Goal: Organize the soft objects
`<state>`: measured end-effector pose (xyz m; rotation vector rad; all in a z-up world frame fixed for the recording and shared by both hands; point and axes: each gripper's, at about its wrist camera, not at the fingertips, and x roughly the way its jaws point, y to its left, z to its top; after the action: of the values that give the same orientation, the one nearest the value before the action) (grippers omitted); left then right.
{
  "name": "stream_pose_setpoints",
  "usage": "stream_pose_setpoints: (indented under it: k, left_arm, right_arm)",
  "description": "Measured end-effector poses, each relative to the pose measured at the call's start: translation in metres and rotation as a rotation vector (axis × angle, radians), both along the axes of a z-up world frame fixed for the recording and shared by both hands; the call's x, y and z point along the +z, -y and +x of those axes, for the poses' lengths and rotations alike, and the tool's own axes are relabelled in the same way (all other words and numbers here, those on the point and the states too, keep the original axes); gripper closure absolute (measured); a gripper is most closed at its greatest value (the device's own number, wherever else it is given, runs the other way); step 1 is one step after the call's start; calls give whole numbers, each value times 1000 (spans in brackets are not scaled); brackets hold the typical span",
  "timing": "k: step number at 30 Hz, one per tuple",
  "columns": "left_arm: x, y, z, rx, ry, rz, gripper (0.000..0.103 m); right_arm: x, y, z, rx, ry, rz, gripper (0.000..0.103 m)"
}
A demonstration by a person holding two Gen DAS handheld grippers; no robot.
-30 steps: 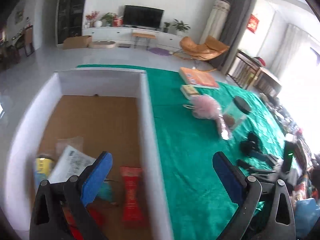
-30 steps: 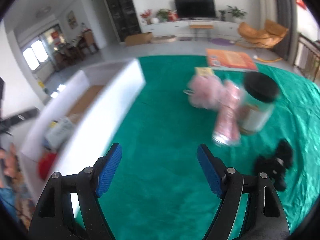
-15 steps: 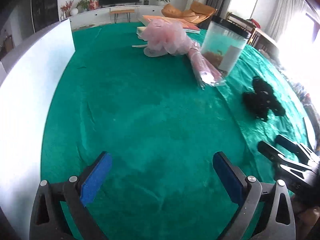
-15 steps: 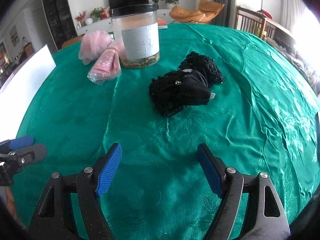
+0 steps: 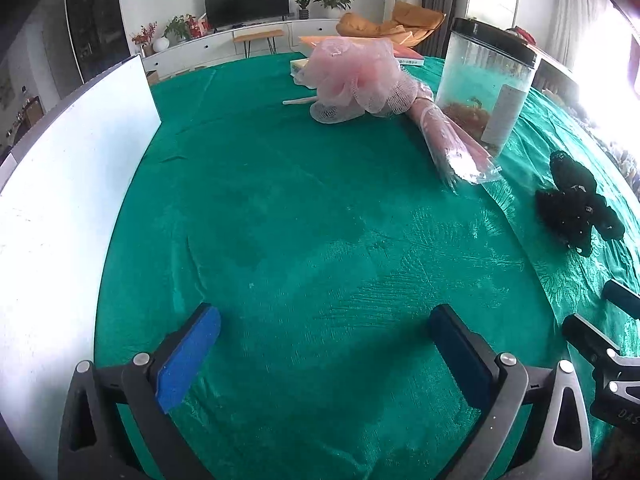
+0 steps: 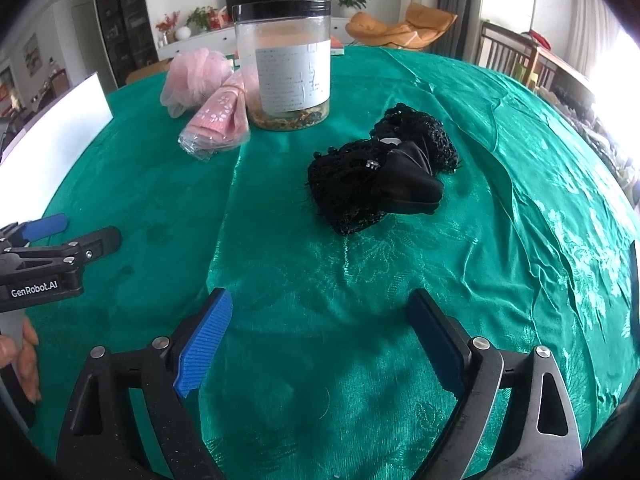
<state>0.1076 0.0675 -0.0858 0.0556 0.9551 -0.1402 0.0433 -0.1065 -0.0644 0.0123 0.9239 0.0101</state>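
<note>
A black lacy hair piece with a bow (image 6: 380,178) lies on the green tablecloth (image 6: 360,280), a short way ahead of my right gripper (image 6: 320,336). Its jaws are opening, with only cloth between them. The same black piece (image 5: 576,208) shows at the right of the left wrist view. A pink mesh bath puff (image 5: 356,76) and a pink packet in clear wrap (image 5: 452,140) lie farther back. My left gripper (image 5: 324,340) hangs open over bare cloth, well short of them. It also appears at the left edge (image 6: 68,236) of the right wrist view.
A clear jar with a black lid (image 6: 290,64) stands behind the black piece, beside the pink packet (image 6: 218,120). A white box wall (image 5: 68,184) runs along the left side of the table. A hand (image 6: 24,356) shows at the lower left. Books (image 5: 404,56) lie at the far edge.
Both grippers swung right from the white box and sank toward the cloth. The right gripper's jaws have spread wider, and the black hair piece now lies ahead of it.
</note>
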Motion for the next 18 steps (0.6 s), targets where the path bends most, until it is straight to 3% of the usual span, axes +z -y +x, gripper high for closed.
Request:
stream_pose_setpoints:
  k: [18]
  left_arm:
    - [-1,0,0,-1,1,0,0]
  right_arm:
    - [0,-1,0,-1,-1,0,11]
